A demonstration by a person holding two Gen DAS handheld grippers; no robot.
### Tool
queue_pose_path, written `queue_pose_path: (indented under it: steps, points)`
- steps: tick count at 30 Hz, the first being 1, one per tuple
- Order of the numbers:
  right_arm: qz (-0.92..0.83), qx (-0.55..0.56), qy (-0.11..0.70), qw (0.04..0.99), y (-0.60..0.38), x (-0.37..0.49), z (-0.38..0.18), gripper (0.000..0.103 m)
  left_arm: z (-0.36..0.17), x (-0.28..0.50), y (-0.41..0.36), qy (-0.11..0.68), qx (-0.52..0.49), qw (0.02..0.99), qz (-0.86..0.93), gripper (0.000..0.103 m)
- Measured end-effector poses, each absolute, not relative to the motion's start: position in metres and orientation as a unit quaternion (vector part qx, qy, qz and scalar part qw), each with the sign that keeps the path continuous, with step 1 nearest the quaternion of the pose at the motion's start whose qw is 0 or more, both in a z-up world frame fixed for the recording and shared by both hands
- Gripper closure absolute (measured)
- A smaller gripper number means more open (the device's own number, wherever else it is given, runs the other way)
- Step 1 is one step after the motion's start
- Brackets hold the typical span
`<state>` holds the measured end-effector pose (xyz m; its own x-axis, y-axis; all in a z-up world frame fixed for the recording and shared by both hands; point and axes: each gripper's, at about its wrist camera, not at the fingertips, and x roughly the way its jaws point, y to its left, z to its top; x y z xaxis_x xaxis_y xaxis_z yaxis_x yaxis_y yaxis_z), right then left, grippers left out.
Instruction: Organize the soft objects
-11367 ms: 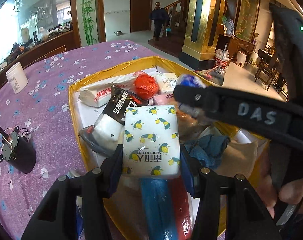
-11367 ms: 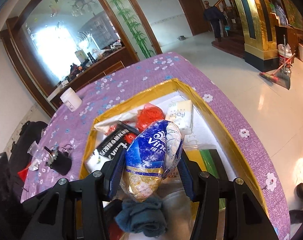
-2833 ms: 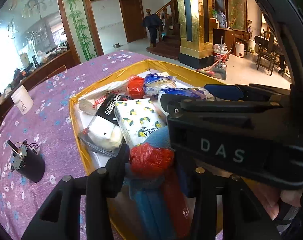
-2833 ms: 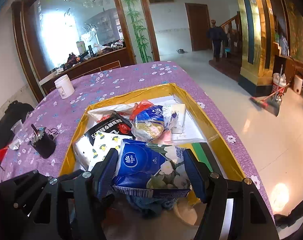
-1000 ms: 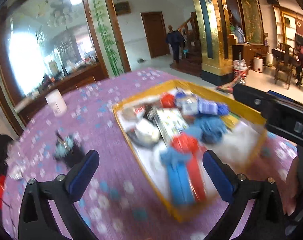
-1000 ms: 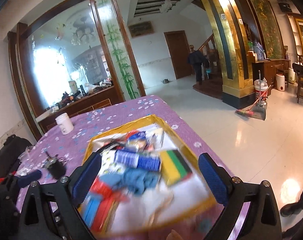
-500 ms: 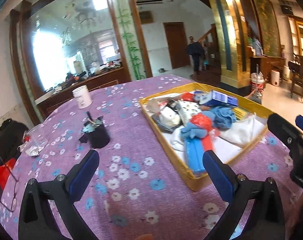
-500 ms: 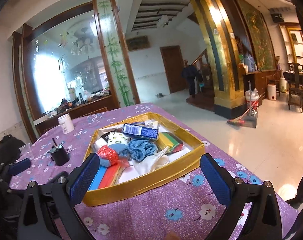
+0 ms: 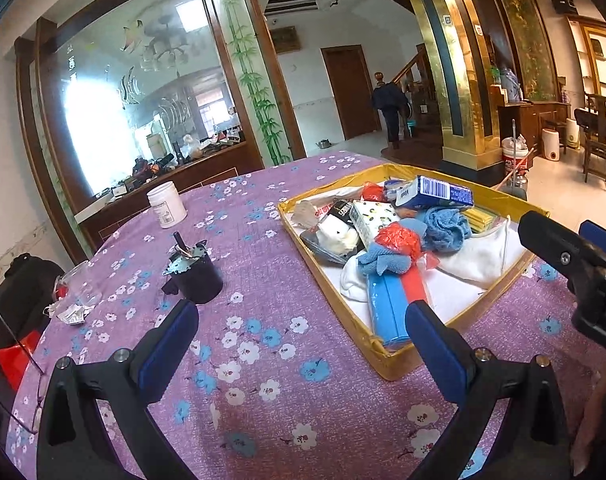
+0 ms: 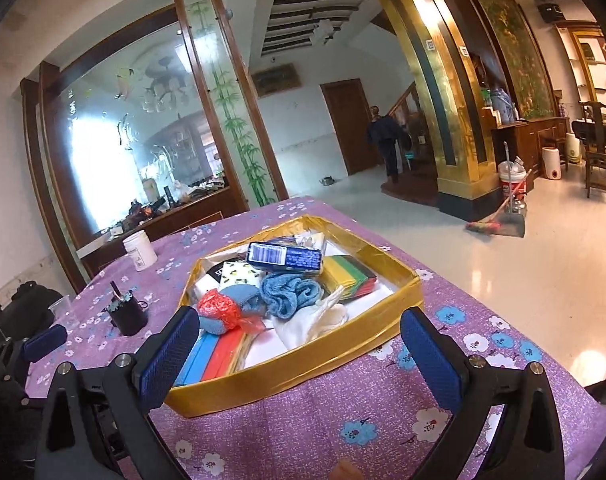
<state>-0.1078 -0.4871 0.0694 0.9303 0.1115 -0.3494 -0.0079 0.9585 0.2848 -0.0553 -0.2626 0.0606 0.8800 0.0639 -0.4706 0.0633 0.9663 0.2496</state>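
Grippers: left gripper [image 9: 301, 342] and right gripper [image 10: 299, 344] both spread wide, empty, above purple floral tablecloth [image 9: 263, 360]. Soft objects heaped in shallow gold cardboard tray [image 10: 303, 364]. Risk: blue barcode-printed tissue pack [image 10: 285, 257] perched atop heap, likely slides if tray nudged.

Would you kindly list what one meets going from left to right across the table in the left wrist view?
Clear plastic cup → black pen holder → white jar → gold tray of soft goods → right gripper at the edge.
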Motion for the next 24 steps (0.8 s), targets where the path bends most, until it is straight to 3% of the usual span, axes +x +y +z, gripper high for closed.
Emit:
queue_pose_path:
  steps: [24]
  points:
    - [0.026, 0.141, 0.181, 0.973, -0.4886, -0.1116, 0.0703, 0.001, 0.0575, -0.0538, -0.2645, 0.252, 0.133, 0.959, -0.005, 0.0]
